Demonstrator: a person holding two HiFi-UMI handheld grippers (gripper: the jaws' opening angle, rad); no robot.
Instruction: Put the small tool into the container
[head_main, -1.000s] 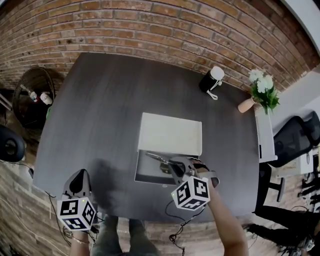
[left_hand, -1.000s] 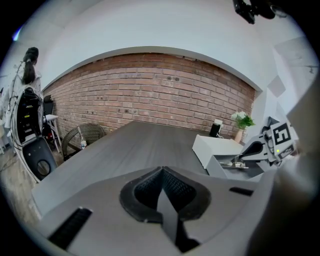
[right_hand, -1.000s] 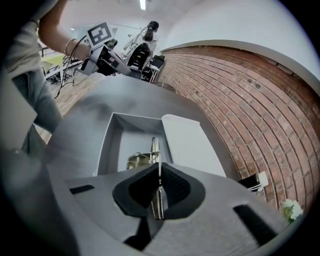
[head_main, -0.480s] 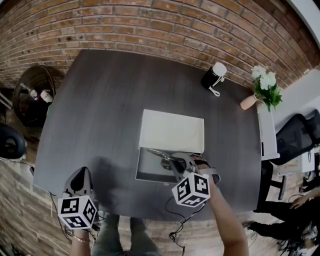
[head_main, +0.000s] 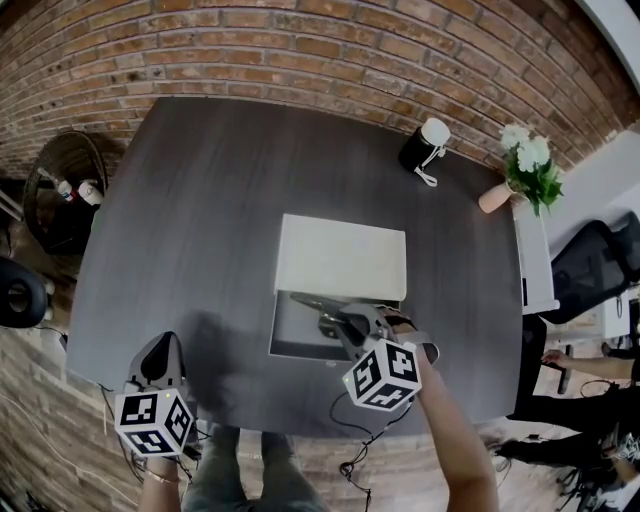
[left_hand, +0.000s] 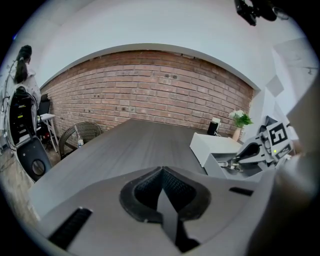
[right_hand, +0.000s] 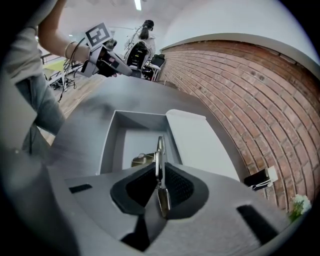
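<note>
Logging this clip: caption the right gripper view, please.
Right gripper, jaws just opening, with a slim metal tool between them, poised over the open grey rectangular box.

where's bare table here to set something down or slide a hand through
The left half of the table is bare, from the brick wall to the left claw. The far strip between the lid and wall is free, up to the black cylinder. Crowded: the container, where the right claw, just opening, has the small tool between its jaws.
</note>
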